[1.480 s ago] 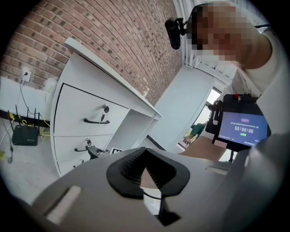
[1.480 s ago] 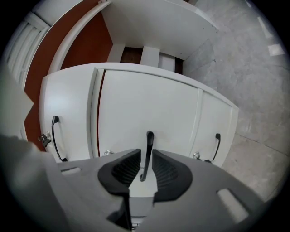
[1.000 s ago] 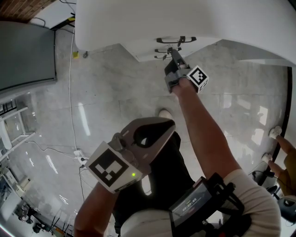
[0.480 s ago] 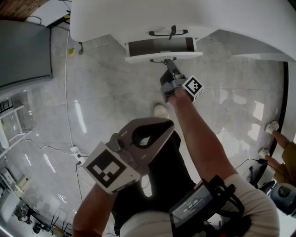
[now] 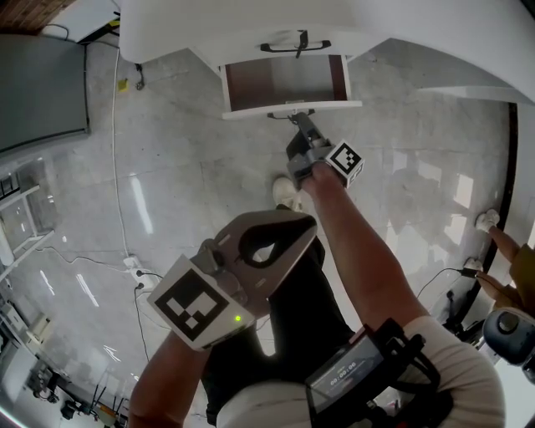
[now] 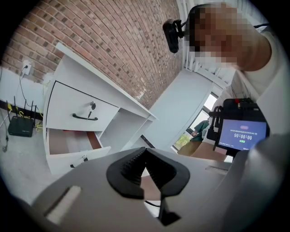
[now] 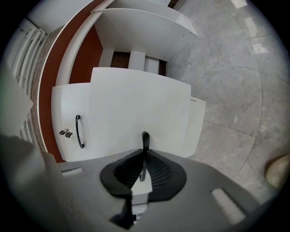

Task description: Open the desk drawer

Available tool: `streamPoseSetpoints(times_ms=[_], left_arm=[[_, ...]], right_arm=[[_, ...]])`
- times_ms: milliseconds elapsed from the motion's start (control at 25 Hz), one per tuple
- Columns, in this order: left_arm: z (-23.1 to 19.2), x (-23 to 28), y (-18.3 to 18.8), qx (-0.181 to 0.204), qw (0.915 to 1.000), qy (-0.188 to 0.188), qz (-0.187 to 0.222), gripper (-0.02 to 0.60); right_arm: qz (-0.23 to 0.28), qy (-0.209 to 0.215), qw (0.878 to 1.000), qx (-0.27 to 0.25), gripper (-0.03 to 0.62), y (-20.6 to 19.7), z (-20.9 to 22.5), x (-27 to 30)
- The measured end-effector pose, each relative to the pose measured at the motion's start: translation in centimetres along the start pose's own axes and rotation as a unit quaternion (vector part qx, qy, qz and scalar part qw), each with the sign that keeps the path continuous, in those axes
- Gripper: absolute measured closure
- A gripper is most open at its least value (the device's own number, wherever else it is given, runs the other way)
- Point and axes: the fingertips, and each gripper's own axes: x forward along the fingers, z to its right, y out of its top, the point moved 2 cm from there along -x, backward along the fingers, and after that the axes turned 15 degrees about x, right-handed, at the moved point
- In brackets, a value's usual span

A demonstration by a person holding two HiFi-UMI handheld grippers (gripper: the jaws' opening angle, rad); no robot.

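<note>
The left gripper (image 6: pixel 145 168) has its ribbed jaws closed together with nothing between them. Beyond it a white desk (image 6: pixel 74 74) stands against a brick wall (image 6: pixel 113 45). Its upper drawer (image 6: pixel 68 111), with a black handle (image 6: pixel 84 118) and a key (image 6: pixel 92 105), is shut; the lower drawer (image 6: pixel 74 157) is pulled out, showing its brown inside. A black router (image 6: pixel 20 126) sits on the floor at the left

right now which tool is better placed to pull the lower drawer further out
Right. The right tool is shut on the lower drawer's handle, arm stretched to the desk. The left tool is shut on nothing, held back near the body.
</note>
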Motion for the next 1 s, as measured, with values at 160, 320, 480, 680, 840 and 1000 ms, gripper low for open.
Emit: streamPoseSetpoints(times_ms=[160, 320, 480, 680, 840, 1000], left_arm=[[0.0, -0.2, 0.1, -0.002, 1.0, 0.001, -0.001, 0.575], [-0.2, -0.6, 0.5, 0.001, 1.0, 0.003, -0.002, 0.575], [0.3, -1.1, 1.4, 0.003, 1.0, 0.003, 0.0, 0.575], [1.3, -1.7, 3.1, 0.003, 1.0, -0.002, -0.004, 0.575], [2.6, -2.2, 4.7, 0.011, 0.9999, -0.007, -0.005, 0.575], [5.1, -3.3, 6.5, 0.028, 0.9995, -0.011, 0.005, 0.575]], right_arm=[[0.006, -0.015, 1.0, -0.01, 0.568, -0.1, -0.2, -0.2], [0.005, -0.023, 0.999, -0.03, 0.555, -0.2, -0.5, -0.2], [-0.005, -0.039, 0.998, -0.046, 0.529, -0.4, -0.8, -0.6], [-0.013, -0.062, 0.997, -0.054, 0.513, -1.4, -2.0, -2.3], [-0.014, -0.067, 0.995, -0.07, 0.513, -1.6, -3.7, -3.7], [-0.022, -0.068, 0.994, -0.088, 0.513, -2.5, -6.8, -6.4]])
